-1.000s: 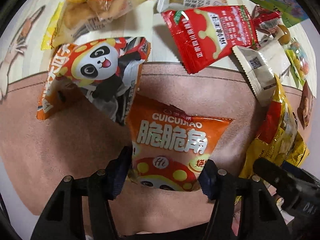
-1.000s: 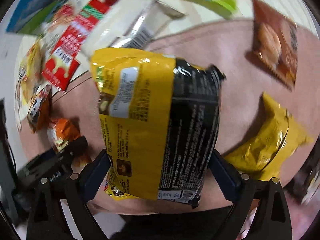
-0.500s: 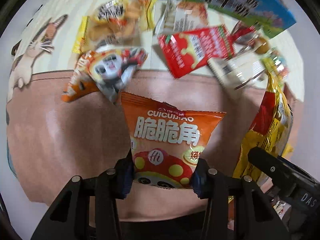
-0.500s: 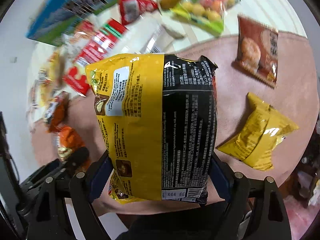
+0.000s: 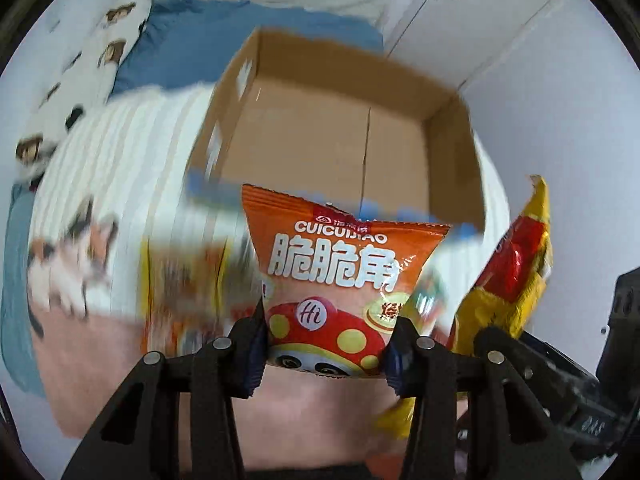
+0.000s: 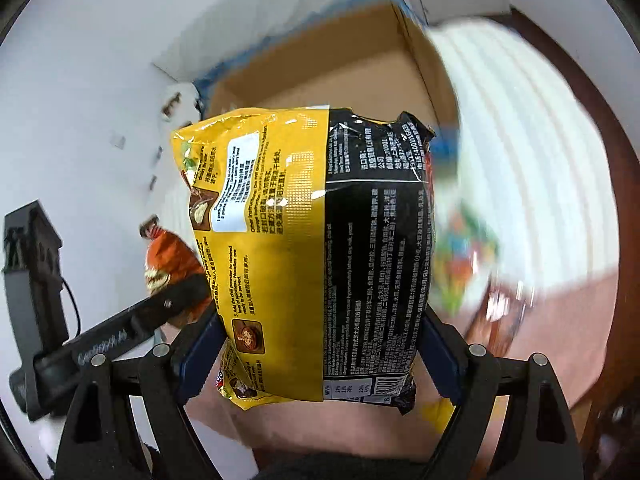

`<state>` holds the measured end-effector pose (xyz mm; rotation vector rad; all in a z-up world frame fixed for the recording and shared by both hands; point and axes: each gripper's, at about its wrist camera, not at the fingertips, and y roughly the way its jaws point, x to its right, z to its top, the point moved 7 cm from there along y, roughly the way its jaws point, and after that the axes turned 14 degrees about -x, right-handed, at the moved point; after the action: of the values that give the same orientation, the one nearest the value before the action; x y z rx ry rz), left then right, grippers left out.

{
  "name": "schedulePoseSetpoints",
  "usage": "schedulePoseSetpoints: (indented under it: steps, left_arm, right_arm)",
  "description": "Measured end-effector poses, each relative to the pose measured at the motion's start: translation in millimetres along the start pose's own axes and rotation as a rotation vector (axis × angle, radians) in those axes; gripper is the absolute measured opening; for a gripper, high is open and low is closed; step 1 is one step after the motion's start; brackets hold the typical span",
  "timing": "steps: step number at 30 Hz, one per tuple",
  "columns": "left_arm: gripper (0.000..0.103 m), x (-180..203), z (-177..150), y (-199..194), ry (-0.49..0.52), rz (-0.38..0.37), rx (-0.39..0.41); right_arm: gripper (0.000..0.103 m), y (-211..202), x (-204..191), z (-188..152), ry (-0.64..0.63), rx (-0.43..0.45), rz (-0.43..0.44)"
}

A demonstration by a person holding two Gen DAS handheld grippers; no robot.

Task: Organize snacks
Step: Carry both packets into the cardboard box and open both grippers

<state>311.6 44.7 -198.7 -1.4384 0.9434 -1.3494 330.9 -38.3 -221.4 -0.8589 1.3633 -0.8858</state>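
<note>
Snack pouch (image 5: pixel 336 280), orange, sits clamped by its lower corners between my left gripper's (image 5: pixel 326 350) fingers, upright before an open cardboard box (image 5: pixel 456 152); I read "CUICUIJIAO" and "Hi".

From the right wrist, my right gripper (image 6: pixel 320 356) pinches the yellow-and-black noodle packet (image 6: pixel 308 256) at both side edges; its print includes "Other instructions", the rest too small.

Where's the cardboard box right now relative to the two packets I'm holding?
The cardboard box stands open straight ahead in both wrist views, beyond the orange snack bag in the left gripper and the yellow-and-black noodle packet in the right gripper.
</note>
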Motion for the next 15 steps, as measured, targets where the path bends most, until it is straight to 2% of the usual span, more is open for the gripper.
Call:
schedulePoseSetpoints:
  steps: [1, 6, 11, 13, 15]
  left_arm:
    - [0.044, 4, 26, -3, -0.004, 0.006, 0.014]
    - [0.044, 16, 124, 2, -0.016, 0.037, 0.022]
    - [0.044, 8, 194, 47, -0.044, 0.081, -0.061]
    - [0.044, 2, 212, 72, -0.061, 0.079, -0.107]
    - [0.044, -4, 223, 94, -0.072, 0.085, -0.152]
  right_arm:
    - [0.090, -29, 18, 12, -0.012, 0.014, -0.006]
    - [0.090, -41, 13, 113, -0.051, 0.050, -0.084]
    - [0.090, -11, 21, 188, -0.041, -0.005, -0.159]
    - [0.090, 13, 23, 203, -0.031, -0.040, -0.187]
    - [0.090, 34, 23, 201, -0.025, -0.080, -0.204]
